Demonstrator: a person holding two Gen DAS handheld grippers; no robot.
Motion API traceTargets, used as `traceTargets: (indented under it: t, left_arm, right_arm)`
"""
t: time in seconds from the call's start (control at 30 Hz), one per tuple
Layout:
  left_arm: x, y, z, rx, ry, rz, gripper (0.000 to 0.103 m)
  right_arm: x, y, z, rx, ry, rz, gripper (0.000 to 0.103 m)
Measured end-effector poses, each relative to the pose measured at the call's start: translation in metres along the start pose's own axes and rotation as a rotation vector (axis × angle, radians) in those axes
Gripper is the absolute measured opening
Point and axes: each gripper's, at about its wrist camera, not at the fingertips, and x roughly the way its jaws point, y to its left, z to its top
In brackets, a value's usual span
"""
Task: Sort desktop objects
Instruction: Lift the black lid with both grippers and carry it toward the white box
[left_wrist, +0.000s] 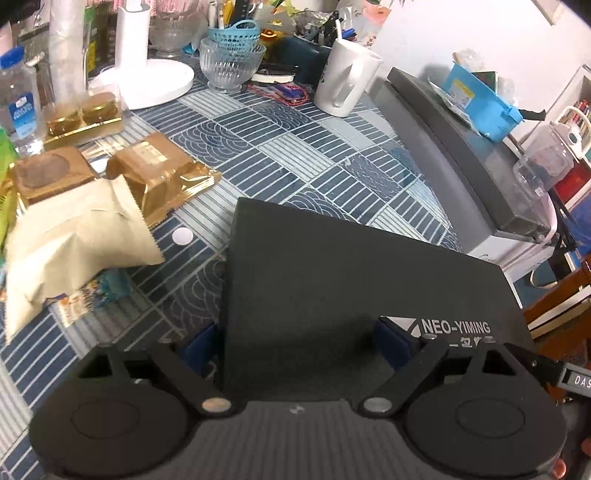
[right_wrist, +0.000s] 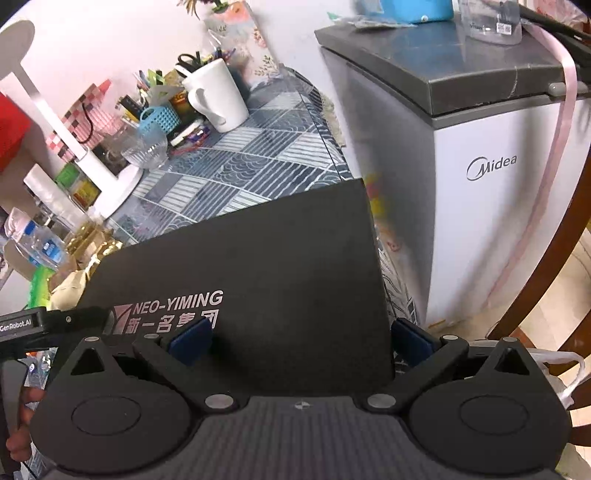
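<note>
Black and matte, a flat box lid or board printed NEO-YIMING filled the foreground of both wrist views. It lay at the near edge of a table covered in a blue patterned cloth, its right side close to a grey-topped Midea chest freezer. The left gripper had one blue pad at the board's left edge and the other over its top near the logo, the two standing wide apart. The right gripper sat the same way, one pad by the printed characters, the other off the right edge. Whether either pair pressed on the board or only straddled it could not be told.

The board looked stiff, thin and fairly light, with a smooth face that might slip. Taking it by opposite edges, one gripper each side, seemed the safest hold.

To the left lay gold-wrapped pastry packets and a cream paper bag. Farther back stood a white mug, a glass bowl and a small blue basket.
</note>
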Motion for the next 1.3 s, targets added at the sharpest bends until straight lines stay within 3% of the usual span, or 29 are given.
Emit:
traceTargets:
  t: [0.33,0.73,1.03,1.3]
  left_arm:
    - [-0.056,-0.012,-0.011,0.011,-0.014,-0.013,0.103]
    - [-0.159,-0.031,-0.046,-0.011,-0.066,-0.016,0.103]
    - [-0.236,-0.029,-0.082,-0.011,-0.107,-0.015,0.103]
    - [-0.297,-0.002,-0.118,-0.021,-0.124,-0.039,0.103]
  right_arm:
    - [-0.052,0.015,-0.006,-0.032,-0.01,0.016,0.103]
    - [-0.151,0.043,-0.027,-0.083,-0.075,0.039,0.103]
    - [-0.219,0.074,-0.06,-0.111,-0.101,0.056,0.103]
    - [-0.27,0.118,-0.103,-0.137,-0.133,0.043,0.103]
